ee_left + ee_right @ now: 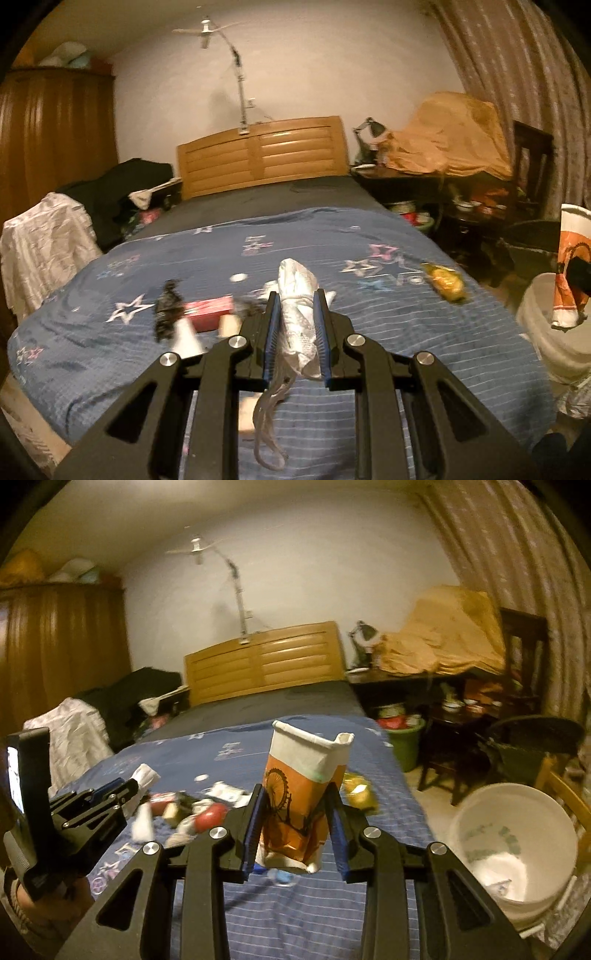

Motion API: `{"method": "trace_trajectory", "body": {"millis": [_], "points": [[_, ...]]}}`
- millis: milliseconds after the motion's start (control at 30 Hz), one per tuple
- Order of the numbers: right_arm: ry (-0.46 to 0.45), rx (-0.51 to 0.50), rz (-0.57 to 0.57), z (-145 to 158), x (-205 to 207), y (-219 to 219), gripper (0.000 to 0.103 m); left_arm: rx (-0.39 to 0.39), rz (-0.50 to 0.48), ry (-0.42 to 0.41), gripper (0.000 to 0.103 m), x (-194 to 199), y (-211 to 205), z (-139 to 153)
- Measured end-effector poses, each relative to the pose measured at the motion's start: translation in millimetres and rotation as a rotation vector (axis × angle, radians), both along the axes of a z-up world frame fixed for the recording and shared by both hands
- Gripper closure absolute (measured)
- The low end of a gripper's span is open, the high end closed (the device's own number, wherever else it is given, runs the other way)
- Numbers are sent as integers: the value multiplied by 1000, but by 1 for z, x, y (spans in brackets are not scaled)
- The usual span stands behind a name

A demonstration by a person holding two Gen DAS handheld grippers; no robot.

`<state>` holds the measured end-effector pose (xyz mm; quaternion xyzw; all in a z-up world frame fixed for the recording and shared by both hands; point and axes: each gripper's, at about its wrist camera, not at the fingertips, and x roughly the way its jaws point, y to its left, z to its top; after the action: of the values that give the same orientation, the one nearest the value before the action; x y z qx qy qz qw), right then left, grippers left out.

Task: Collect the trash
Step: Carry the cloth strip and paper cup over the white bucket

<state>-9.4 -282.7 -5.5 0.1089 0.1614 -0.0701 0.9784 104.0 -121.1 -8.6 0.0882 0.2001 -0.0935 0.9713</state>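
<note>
In the left wrist view my left gripper is shut on a crumpled white plastic wrapper, whose loose end hangs below the pads. More trash lies on the blue starred blanket: a black wrapper, a red box and a yellow wrapper. In the right wrist view my right gripper is shut on a crushed orange-and-white paper cup, held upright over the bed. The left gripper with its white wrapper shows at the left there. A white bucket stands open on the floor to the right.
The bed has a wooden headboard. A green bin, a dark chair and a cluttered dark table stand to the bed's right. Clothes are piled at its left. A person's hand holds the left gripper.
</note>
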Motion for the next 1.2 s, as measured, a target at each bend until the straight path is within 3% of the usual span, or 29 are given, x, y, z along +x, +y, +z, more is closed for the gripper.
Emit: {"method": "trace_trajectory", "body": {"millis": [367, 800, 1000, 1200], "points": [[1, 70, -216, -21, -43, -138, 69, 18, -214, 31, 86, 4, -128, -10], [82, 16, -403, -33, -76, -279, 68, 44, -473, 97, 86, 4, -273, -31], [146, 32, -418, -42, -76, -319, 68, 69, -561, 118, 86, -1, -316, -39], [173, 68, -395, -52, -70, -327, 67, 102, -629, 140, 86, -5, -346, -50]]}}
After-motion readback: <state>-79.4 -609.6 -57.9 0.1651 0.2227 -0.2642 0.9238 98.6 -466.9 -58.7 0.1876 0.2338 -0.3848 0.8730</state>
